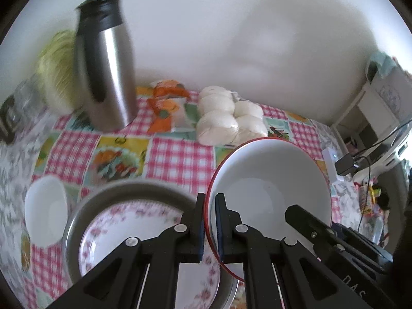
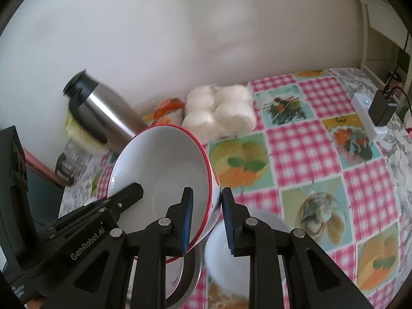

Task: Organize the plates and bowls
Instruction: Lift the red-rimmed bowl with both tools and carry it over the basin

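The left gripper is clamped on the rim of the red-rimmed white bowl, held tilted above the floral plate near the counter's front edge. The right gripper straddles the opposite wall, not visibly clamped. Level it, lower centred, then release.

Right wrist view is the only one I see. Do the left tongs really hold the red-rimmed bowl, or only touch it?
Observer: The left tongs are closed on the rim of the red-rimmed bowl.
Operator: What lies under the bowl?
Observer: A floral plate, sitting inside a metal pan.
Operator: Is anything beside the pan?
Observer: A small white bowl, left of it in the left wrist view.
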Motion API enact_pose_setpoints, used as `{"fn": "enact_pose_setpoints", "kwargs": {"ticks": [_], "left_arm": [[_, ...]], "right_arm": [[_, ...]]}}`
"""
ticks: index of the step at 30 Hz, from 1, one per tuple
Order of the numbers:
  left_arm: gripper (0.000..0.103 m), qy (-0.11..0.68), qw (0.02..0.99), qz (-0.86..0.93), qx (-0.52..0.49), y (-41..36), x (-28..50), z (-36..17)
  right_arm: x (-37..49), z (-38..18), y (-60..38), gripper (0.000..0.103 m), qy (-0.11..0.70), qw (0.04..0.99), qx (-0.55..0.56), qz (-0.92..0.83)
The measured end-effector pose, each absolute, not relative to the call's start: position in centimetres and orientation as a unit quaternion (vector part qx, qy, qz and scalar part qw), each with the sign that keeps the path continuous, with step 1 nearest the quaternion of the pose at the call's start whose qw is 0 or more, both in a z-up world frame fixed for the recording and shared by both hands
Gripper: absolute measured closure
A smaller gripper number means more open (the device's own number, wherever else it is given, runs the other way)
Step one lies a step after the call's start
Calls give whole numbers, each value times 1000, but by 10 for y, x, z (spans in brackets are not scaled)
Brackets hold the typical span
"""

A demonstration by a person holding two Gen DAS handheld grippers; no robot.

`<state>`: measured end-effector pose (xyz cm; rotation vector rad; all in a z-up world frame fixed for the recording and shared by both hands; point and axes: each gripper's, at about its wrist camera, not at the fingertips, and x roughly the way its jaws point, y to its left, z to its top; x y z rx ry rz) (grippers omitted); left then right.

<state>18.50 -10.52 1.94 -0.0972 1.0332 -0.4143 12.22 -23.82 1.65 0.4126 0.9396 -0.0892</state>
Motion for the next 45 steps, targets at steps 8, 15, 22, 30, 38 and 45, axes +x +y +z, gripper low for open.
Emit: {"fn": "enact_pose_setpoints", "kwargs": {"ticks": [8, 15, 22, 30, 38, 45], "left_arm": [[94, 499, 843, -170, -105, -48, 151, 2], [95, 501, 839, -162, -139, -14, 133, -6], [95, 509, 832, -159, -153, 6, 122, -11], [94, 507, 827, -168, -177, 23, 124, -8], [94, 504, 828, -169, -180, 28, 126, -4], [93, 504, 828, -165, -180, 32, 128, -4]], "right_arm": [[107, 12, -189, 79, 491, 860, 140, -21], [92, 10, -156, 79, 509, 853, 116, -8], [79, 3, -138, 79, 518, 847, 121, -1], [78, 7, -126, 79, 512, 851, 118, 3], [82, 7, -123, 79, 510, 852, 119, 8], [85, 3, -119, 79, 516, 848, 120, 14]]}}
